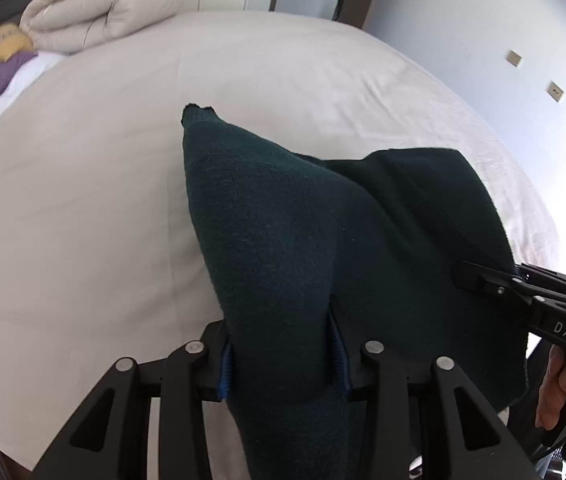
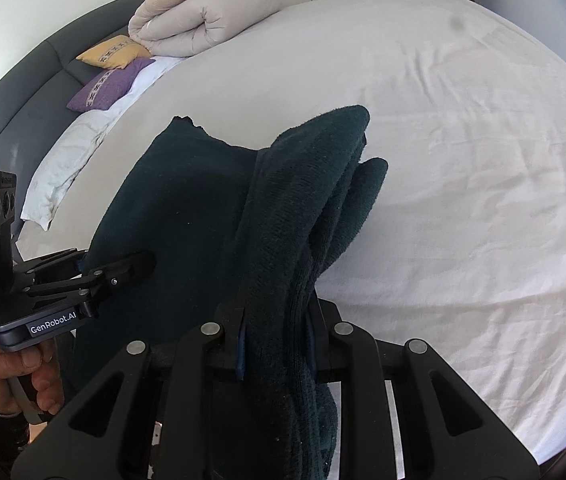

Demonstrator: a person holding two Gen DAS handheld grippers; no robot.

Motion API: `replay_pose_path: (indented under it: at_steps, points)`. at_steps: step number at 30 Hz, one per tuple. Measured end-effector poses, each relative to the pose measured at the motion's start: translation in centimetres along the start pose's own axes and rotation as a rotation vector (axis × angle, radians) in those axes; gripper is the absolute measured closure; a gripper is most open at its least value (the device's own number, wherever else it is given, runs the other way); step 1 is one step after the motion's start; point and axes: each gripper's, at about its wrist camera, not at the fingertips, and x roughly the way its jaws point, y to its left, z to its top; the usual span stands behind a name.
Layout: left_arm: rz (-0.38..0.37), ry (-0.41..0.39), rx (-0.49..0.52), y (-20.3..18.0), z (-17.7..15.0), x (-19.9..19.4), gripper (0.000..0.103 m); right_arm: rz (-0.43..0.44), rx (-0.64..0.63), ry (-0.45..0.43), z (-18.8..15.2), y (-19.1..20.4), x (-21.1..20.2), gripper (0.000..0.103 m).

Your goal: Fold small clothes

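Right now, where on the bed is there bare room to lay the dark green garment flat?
The white sheet is bare beyond and right of the dark green garment, up to the far edge. It is crowded only at the far left: folded duvet, yellow cushion, purple cushion, white pillow.

Dark green knit garment (image 1: 283,240); white sheet (image 1: 83,200) (purple, yellow patterned cushions (image 2: 109,76)).
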Motion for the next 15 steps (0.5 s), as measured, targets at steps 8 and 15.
replay_pose_path:
  at_steps: [8, 15]
  points:
    - [-0.001, -0.033, -0.035, 1.4, -0.5, -0.7, 0.04, 0.132, 0.194, -0.004, -2.2, -5.6, 3.4, 0.059]
    - [0.126, -0.181, -0.023, 0.9, 0.1, -5.8, 0.04, 0.072, 0.263, -0.058, -1.6, -7.9, 0.1, 0.049]
